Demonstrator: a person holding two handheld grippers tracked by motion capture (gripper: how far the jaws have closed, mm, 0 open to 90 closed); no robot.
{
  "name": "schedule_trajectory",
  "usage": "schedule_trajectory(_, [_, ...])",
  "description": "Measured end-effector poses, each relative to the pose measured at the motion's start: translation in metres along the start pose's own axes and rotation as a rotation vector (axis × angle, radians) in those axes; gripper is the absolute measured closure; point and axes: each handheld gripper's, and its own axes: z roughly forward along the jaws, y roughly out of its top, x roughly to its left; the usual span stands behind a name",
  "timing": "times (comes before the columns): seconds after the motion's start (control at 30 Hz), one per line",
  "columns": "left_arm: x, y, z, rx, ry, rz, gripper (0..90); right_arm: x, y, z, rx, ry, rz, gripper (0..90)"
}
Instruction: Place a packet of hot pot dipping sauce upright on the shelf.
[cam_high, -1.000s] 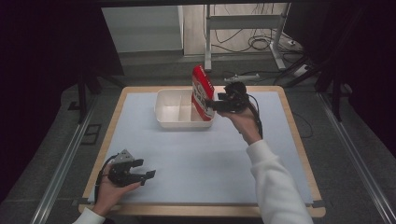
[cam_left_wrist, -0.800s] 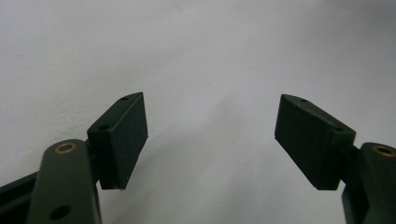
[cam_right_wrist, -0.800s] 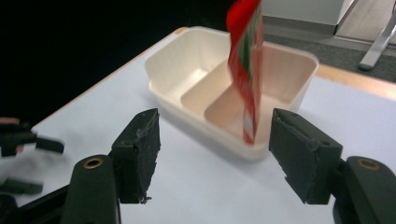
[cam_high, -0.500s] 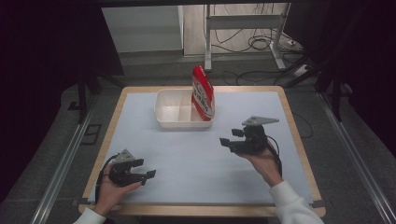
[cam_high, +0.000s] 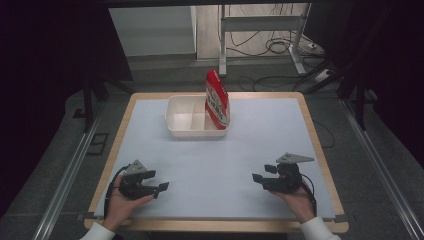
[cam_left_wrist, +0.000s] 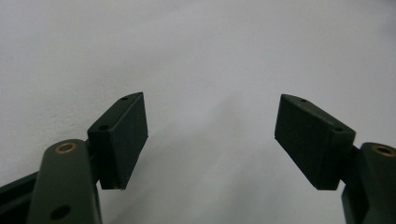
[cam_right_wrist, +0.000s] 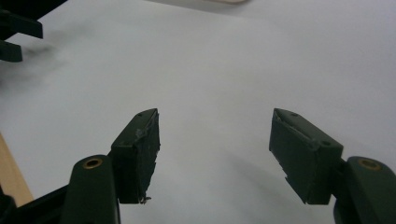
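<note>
A red and white packet (cam_high: 217, 100) stands upright in the right compartment of a white divided tray (cam_high: 182, 117) at the back middle of the table. My left gripper (cam_high: 162, 188) rests low at the front left, held in a hand, jaws open with nothing between them (cam_left_wrist: 210, 140). At the front right my right gripper (cam_high: 262, 174) points left, open and empty (cam_right_wrist: 212, 149). Far off in the right gripper view, the left gripper's jaw tips (cam_right_wrist: 14, 39) show at the upper left.
A pale blue mat (cam_high: 215, 160) covers the wooden tabletop, whose rim (cam_high: 320, 145) shows along the sides. Cables and a metal stand leg (cam_high: 295, 45) lie on the floor behind the table. Dark frames flank both sides.
My right gripper let go of the packet, which stays standing in the tray, and drew back to the front right of the table. The left gripper has stayed put.
</note>
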Motion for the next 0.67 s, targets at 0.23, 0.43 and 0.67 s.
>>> schedule_trajectory(0.23, [0.0008, -0.0001, 0.0001, 0.0, -0.001, 0.002, 25.6, -0.0005, 0.0004, 0.0007, -0.008, -0.015, -0.017, 32.8])
schedule_trajectory(0.43, [0.0005, -0.0001, -0.0001, -0.003, -0.002, 0.0, 25.8, -0.0015, -0.0004, 0.0007, -0.006, -0.032, -0.03, 31.5])
schedule_trajectory(0.67, [0.0004, 0.0, -0.0005, -0.006, -0.001, -0.001, 25.6, -0.0033, -0.0022, -0.0009, -0.006, -0.052, -0.034, 26.9])
